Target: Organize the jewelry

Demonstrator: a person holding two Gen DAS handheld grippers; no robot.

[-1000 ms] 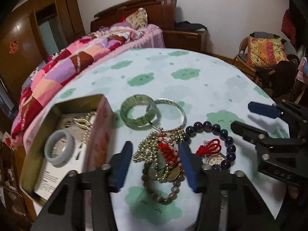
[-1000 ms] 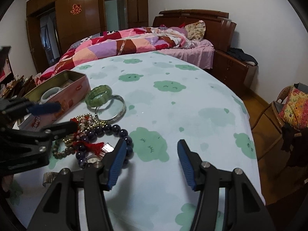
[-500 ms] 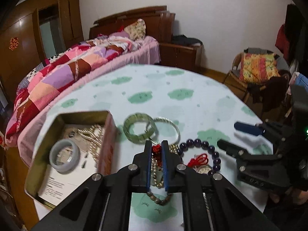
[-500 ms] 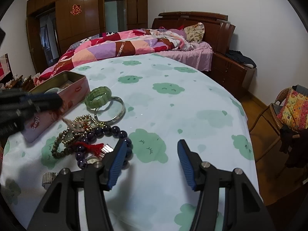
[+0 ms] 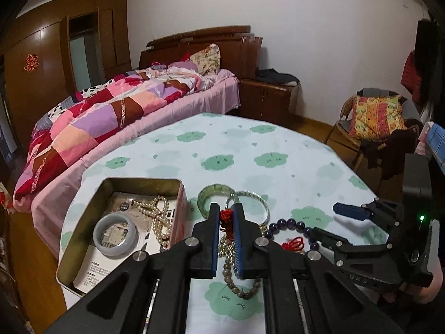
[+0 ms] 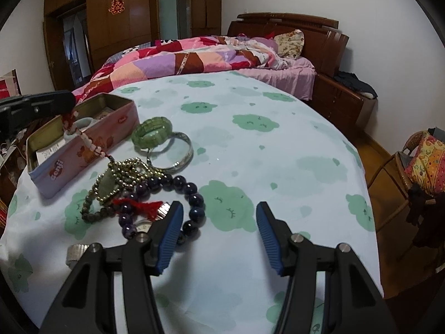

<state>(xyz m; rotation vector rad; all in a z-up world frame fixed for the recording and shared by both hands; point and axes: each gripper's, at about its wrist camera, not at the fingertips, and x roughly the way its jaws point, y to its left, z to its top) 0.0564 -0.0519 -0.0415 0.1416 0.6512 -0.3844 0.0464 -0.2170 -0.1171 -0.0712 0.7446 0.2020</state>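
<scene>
My left gripper (image 5: 224,217) is shut on the red knotted cord of a pendant necklace (image 5: 225,218) and lifts it above the pile; in the right wrist view the cord (image 6: 68,119) hangs taut down to a jade pendant (image 6: 107,186) still in the heap. The pink tin box (image 5: 122,222) sits left of it, holding a pale jade bangle (image 5: 115,233) and a pearl string (image 5: 158,217). My right gripper (image 6: 217,231) is open and empty, hovering by the dark purple bead bracelet (image 6: 189,194).
A green bangle (image 6: 151,133) and a silver bangle (image 6: 172,153) lie beside the tin. A brown bead bracelet (image 5: 239,286), a small watch (image 6: 143,225) and a metal ring (image 6: 76,253) lie near the front edge. A bed stands behind the table, a chair to the right.
My left gripper closed on the red cord and rose with it, pulling the necklace up and toward the tin. The right gripper stayed open and barely moved.
</scene>
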